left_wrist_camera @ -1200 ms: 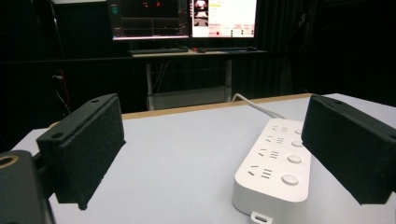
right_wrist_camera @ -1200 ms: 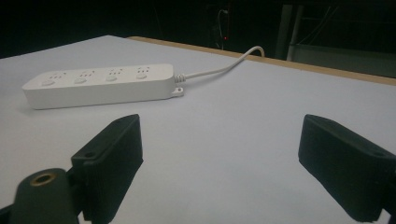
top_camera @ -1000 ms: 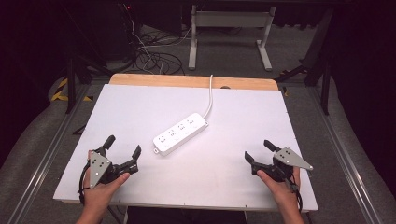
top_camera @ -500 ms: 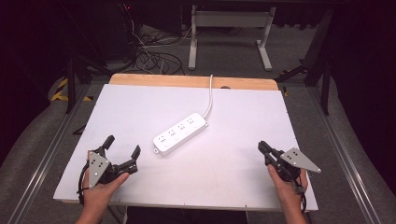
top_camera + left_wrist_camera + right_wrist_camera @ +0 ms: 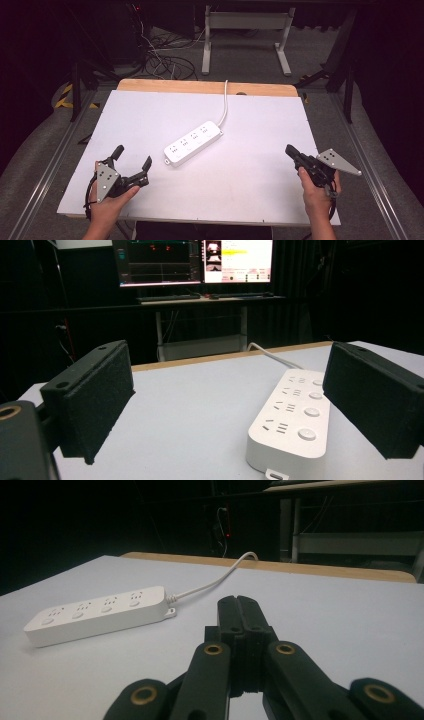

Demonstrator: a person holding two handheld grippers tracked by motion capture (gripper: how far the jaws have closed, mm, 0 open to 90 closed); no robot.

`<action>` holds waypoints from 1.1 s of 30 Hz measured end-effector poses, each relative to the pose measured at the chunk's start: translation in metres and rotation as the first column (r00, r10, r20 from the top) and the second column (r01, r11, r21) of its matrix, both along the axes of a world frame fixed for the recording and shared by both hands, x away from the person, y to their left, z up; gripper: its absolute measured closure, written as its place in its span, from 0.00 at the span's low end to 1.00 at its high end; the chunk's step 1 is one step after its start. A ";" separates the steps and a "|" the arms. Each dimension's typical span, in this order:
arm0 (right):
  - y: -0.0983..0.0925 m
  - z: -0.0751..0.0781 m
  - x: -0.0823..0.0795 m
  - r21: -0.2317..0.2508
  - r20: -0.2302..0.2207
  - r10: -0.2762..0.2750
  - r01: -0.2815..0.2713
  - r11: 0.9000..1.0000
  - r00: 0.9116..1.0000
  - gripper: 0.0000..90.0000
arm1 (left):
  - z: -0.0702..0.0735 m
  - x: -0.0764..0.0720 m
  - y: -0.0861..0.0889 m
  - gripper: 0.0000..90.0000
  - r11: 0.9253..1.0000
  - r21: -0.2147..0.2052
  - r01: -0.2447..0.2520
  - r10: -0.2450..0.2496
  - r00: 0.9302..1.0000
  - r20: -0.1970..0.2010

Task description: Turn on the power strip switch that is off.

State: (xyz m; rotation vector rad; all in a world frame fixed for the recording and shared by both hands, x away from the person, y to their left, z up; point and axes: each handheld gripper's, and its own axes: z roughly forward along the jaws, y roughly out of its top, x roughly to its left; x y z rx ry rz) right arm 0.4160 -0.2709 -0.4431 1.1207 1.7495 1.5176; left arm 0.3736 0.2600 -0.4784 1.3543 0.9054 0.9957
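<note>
Inspector: What lay on the surface (image 5: 260, 150)?

Recorder: A white power strip (image 5: 193, 143) sat near the centre of the high view, set diagonally, flat on the white sheet. Four socket groups and four round buttons were counted along its top in the left gripper view. Its white cable (image 5: 224, 102) ran toward the upper edge of the frame and over the wooden strip at the far side.

Inspector: State of the left tool (image 5: 131, 157)?

Recorder: Spread wide, holding nothing. It was in the lower left of the high view, held in the left hand (image 5: 107, 200) and resting at the near part of the surface. In its own view the two padded jaws stood at the left and right edges, with the power strip's near end low between them, toward the right jaw, and apart from both.

Inspector: And the right tool (image 5: 291, 150)?

Recorder: Closed, the jaws pressed together with nothing between them, as seen in the right gripper view. It was in the lower right of the high view, gripped by the right hand (image 5: 316, 192), well apart from the power strip, which appeared at the left of that tool's view.

Inspector: Anything beyond the surface?

Recorder: Two lit monitors (image 5: 195, 261) stood at the top of the left gripper view, on a desk behind. Loose cables (image 5: 160, 60) lay on the floor, upper left of the high view.
</note>
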 end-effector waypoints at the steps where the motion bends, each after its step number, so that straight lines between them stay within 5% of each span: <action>1: 0.000 0.000 0.000 0.000 0.000 0.000 0.000 1.000 1.000 1.00 | 0.000 0.000 0.000 0.07 1.000 0.003 0.003 -0.003 1.000 0.000; 13: 0.028 0.014 0.028 -0.036 -0.051 0.044 -0.046 0.998 0.998 1.00 | 0.000 -0.002 0.002 0.07 1.000 0.002 -0.006 0.006 1.000 0.002; 17: 0.046 0.031 0.040 -0.066 -0.049 0.067 -0.071 0.995 0.997 1.00 | 0.000 -0.003 0.003 0.07 1.000 0.005 -0.010 0.010 1.000 0.005; 24: 0.076 0.059 0.061 -0.138 -0.060 0.110 -0.117 0.983 0.992 1.00 | 0.001 -0.003 0.004 0.08 1.000 0.010 -0.014 0.014 1.000 0.006; 33: 0.106 0.070 0.078 -0.174 -0.078 0.135 -0.147 0.974 0.988 1.00 | 0.002 -0.004 0.003 0.09 1.000 0.021 -0.010 0.010 1.000 0.013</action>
